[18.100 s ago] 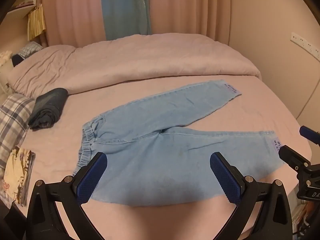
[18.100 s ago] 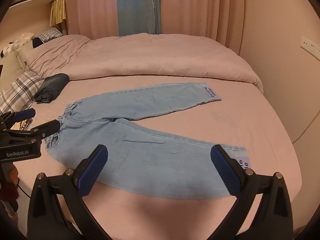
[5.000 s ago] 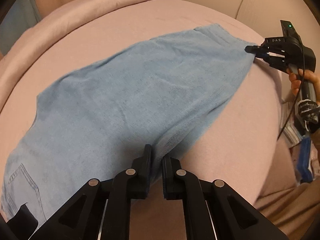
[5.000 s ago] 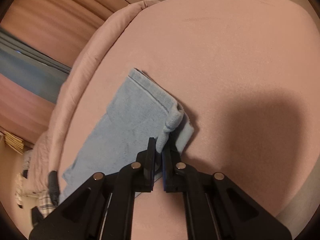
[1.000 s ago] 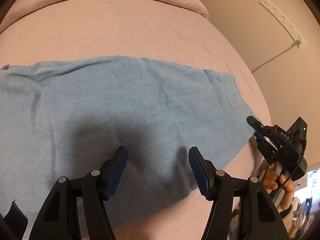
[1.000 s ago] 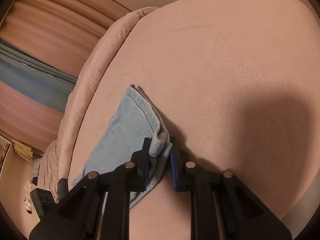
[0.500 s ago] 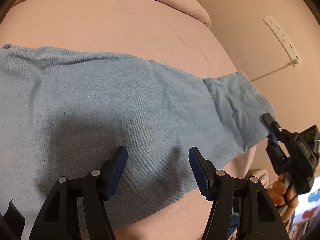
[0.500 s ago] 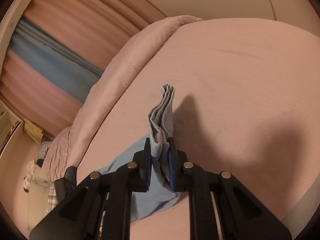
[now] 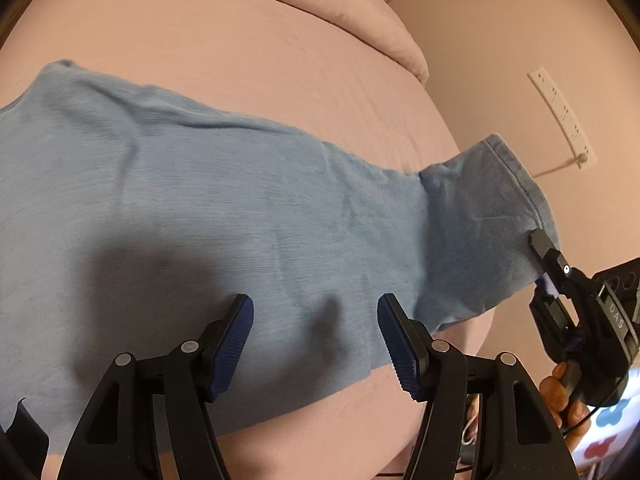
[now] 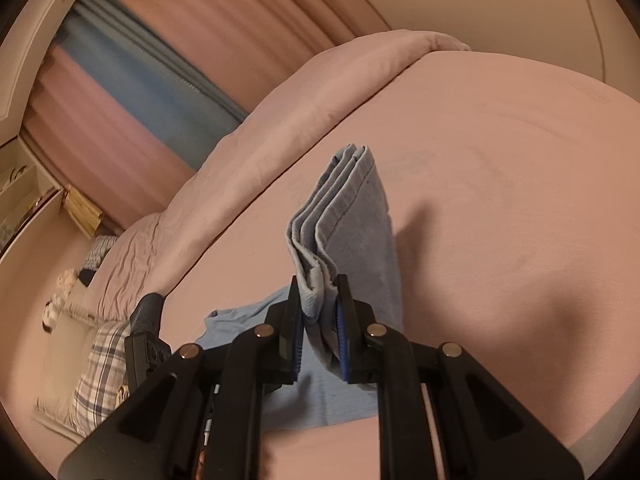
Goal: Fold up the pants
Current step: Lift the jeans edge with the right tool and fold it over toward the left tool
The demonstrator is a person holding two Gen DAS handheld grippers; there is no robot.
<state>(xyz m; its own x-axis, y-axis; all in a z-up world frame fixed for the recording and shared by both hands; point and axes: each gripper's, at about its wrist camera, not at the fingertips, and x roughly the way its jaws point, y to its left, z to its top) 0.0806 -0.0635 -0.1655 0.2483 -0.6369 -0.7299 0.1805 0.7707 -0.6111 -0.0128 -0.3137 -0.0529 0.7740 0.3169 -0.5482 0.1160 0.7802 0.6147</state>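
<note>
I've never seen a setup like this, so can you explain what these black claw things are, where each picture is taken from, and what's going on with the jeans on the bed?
The claws are hand-held two-finger grippers, one in each of a person's hands, each with a wide-angle camera looking along its fingers. No robot arm is involved.

The left camera's picture shows the left gripper open, hovering over light blue jeans spread on a pink bed. At the right edge you see the right gripper, held by the person's hand, gripping the hem.

The right camera's picture shows that same right gripper shut on the stacked leg cuffs, lifted off the bed. A plaid pillow lies at the left.
</note>
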